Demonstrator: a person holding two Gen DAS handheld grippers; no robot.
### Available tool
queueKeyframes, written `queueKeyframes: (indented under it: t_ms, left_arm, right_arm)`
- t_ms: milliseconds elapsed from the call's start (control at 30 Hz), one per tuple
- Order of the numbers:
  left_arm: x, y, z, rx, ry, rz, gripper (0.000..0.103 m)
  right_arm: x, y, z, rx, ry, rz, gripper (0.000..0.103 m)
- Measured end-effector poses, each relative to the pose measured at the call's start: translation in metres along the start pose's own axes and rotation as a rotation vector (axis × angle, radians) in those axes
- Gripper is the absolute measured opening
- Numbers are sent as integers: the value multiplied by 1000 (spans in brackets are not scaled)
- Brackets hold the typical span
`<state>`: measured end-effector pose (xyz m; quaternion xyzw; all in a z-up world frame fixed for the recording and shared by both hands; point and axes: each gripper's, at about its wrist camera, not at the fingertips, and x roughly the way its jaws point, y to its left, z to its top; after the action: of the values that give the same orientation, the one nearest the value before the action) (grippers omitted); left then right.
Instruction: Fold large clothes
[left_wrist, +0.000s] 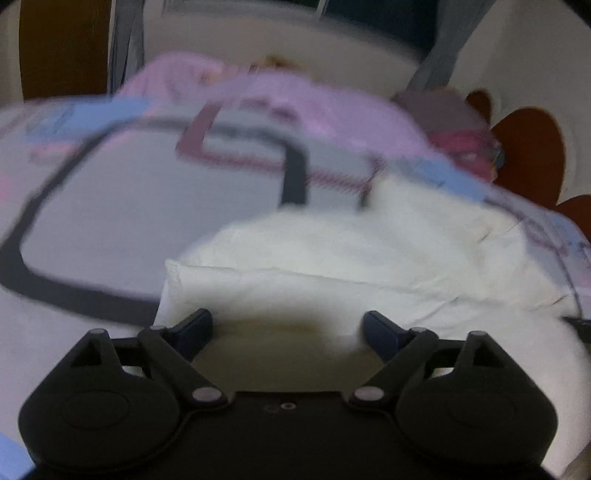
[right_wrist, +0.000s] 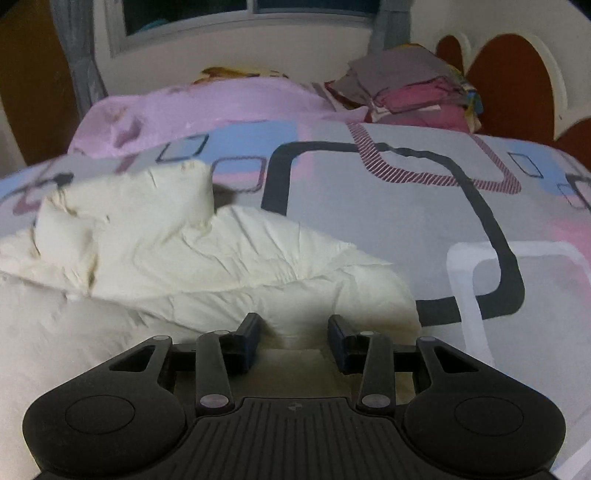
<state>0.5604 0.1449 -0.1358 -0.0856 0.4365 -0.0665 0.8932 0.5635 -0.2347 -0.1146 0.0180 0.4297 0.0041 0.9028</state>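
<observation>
Left hand-held gripper (left_wrist: 287, 330) spread wide, right hand-held gripper (right_wrist: 293, 334) half closed, both angled downward

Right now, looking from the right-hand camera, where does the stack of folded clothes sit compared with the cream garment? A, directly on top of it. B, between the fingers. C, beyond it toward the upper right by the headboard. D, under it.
C: the stack of folded clothes lies far back at the upper right beside the headboard, well apart from the cream garment in front.

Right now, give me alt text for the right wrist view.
A crumpled cream garment lies on a bed with a grey, pink and blue patterned cover, the right hand-held gripper just above its near edge. Folded clothes sit stacked beyond.
</observation>
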Motion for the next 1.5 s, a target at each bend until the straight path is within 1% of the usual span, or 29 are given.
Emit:
queueKeyframes:
  t_ms: [33,100,133,167,233,267,300,333,367,433,500,567,633,700,733,767,800,833,900,933,1000,1067,1133,1200,1233,1300,1333,1433,1500]
  left_arm:
    - [-3,3,-2,12,-10,-3,91]
    - [-15,0,-5,19,-18,31,85]
    - [-28,-4,-7,16,-47,37,82]
    - [-40,-12,-9,22,-81,31,85]
    - [-60,-42,-16,88,-134,-26,92]
    - [-66,-61,-21,142,-149,-39,94]
    - [-70,-77,-26,189,-162,-44,94]
    - [-73,-92,-31,216,-168,-53,95]
    - [-72,-101,-35,218,-163,-75,95]
    - [-67,-113,-42,202,-142,-101,95]
    - [-58,-116,-51,195,-107,-87,95]
    - [-48,-108,-61,223,-76,-49,97]
    - [-48,-87,-69,262,-73,24,97]
    - [-54,-58,-72,210,-68,54,97]
    - [-57,-42,-74,173,-59,69,99]
    - [-61,-28,-75,137,-50,80,99]
    - [-66,-18,-76,101,-40,93,99]
    - [-71,-14,-73,76,-39,111,94]
    - [-90,-22,-73,60,-90,120,92]
    - [-101,-31,-75,66,-121,104,94]
    - [-113,-56,-82,97,-162,57,99]
    - [-115,-80,-92,167,-147,31,100]
    - [-103,-104,-100,233,-114,23,100]
    - [-92,-113,-109,264,-75,27,100]
    - [-84,-114,-111,273,-53,41,100]
    - [-77,-109,-117,287,-31,63,102]
    - [-76,-110,-119,302,-29,86,102]
    - [-77,-104,-120,299,-30,77,101]
    - [-77,-101,-120,302,-28,71,102]
  right_arm:
    - [-1,1,-1,-6,-1,-6,40]
    - [-12,1,1,17,-20,-27,40]
    - [-23,3,2,30,-62,-32,40]
    - [-40,7,3,45,-120,-20,42]
    - [-61,21,0,78,-183,31,94]
    - [-66,32,-3,66,-191,88,95]
    - [-70,45,-7,55,-191,114,94]
    - [-73,56,-11,40,-190,139,89]
    - [-74,66,-15,19,-175,173,85]
    - [-71,83,-21,-32,-137,188,83]
    - [-59,94,-30,-98,-78,152,84]
    - [-50,89,-38,-113,-37,135,84]
    - [-54,70,-45,-105,-53,106,84]
    - [-62,38,-51,-56,-63,59,84]
    - [-63,25,-55,-38,-59,13,84]
    - [-63,8,-61,-3,-33,-11,84]
    - [-62,-6,-64,52,-13,14,84]
    - [-67,-16,-67,114,-7,35,84]
    - [-88,-15,-72,133,-59,20,83]
    - [-99,-10,-74,132,-94,18,84]
    - [-117,1,-80,147,-140,56,84]
    - [-124,18,-88,114,-150,59,84]
    - [-120,36,-93,59,-132,84,84]
    - [-109,46,-100,-11,-98,40,84]
    - [-100,43,-103,-14,-71,3,84]
    - [-93,28,-107,36,-52,3,84]
    - [-92,26,-107,37,-40,-23,84]
    - [-96,22,-111,49,-27,-24,84]
    - [-105,21,-112,56,-41,-33,84]
